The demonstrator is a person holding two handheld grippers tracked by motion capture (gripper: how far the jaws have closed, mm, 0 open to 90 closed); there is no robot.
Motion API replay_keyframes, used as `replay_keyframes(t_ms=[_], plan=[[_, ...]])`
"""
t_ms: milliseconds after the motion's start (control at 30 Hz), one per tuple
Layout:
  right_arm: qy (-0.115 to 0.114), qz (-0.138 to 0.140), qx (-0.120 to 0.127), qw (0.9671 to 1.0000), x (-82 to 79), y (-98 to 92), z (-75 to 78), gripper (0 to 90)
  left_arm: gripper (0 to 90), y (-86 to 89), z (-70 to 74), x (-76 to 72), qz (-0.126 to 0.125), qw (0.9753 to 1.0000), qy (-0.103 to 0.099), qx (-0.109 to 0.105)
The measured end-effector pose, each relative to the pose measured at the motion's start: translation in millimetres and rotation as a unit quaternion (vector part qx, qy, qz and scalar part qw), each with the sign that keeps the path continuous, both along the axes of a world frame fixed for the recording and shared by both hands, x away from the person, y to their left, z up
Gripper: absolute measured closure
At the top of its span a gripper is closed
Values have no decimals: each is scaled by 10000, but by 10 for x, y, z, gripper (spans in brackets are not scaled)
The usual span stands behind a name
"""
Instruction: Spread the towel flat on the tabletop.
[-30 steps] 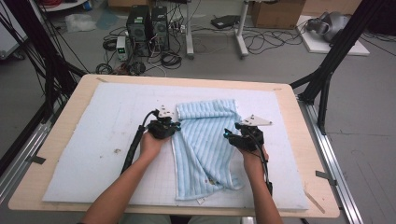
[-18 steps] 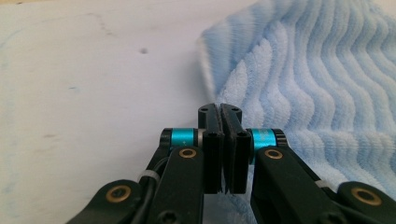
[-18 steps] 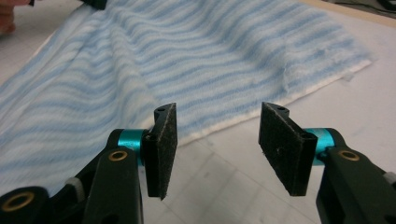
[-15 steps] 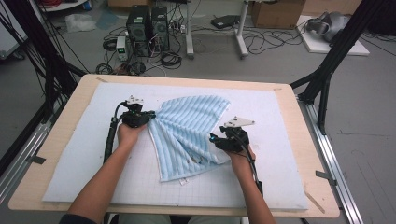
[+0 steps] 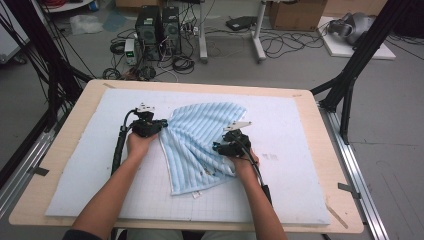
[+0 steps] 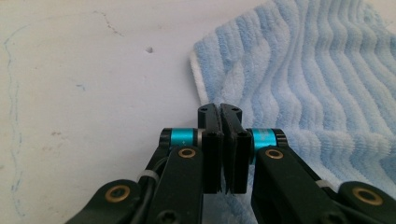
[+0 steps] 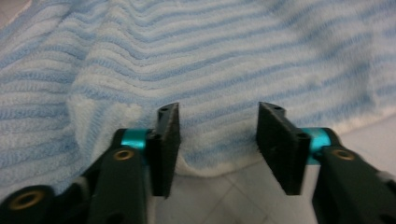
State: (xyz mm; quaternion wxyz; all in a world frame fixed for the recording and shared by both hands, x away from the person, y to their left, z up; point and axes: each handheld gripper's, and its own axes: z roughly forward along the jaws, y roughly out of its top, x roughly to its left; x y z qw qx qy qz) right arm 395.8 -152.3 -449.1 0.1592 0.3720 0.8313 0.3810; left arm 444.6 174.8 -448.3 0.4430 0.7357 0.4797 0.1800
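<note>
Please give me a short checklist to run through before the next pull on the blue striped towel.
1. Left gripper clamped on the towel: ok, jaws together over its edge.
2. Right gripper holding the towel: not ok, jaws stand apart around the edge.
3. Towel spread flat: not ok, it fans out from the left gripper with ripples.
4. Towel lying fully on the white mat: ok.
5. Cloth truly pinched between the left jaws: cannot tell, the contact is hidden.
</note>
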Motion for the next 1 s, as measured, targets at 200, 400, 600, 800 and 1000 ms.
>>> replay_keyframes(t_ms=[200,400,600,800,1000], plan=[[-75,138,-466,9988,103,-24,68,859,867,-52,-1,-13,-108,9999,24,6],[-319,-642,-499,9962,276,-268,81,859,860,-236,-12,-48,-388,9992,-48,-53],[-710,-1521,-864,9820,375,-445,97,859,592,-345,13,-91,-462,9988,-84,-151],[-575,-1836,-497,9801,366,-590,110,744,425,-232,100,-149,-477,9983,86,-336],[-724,-1334,-39,9884,184,-560,274,622,428,-154,123,-337,-609,9969,-38,-502]])
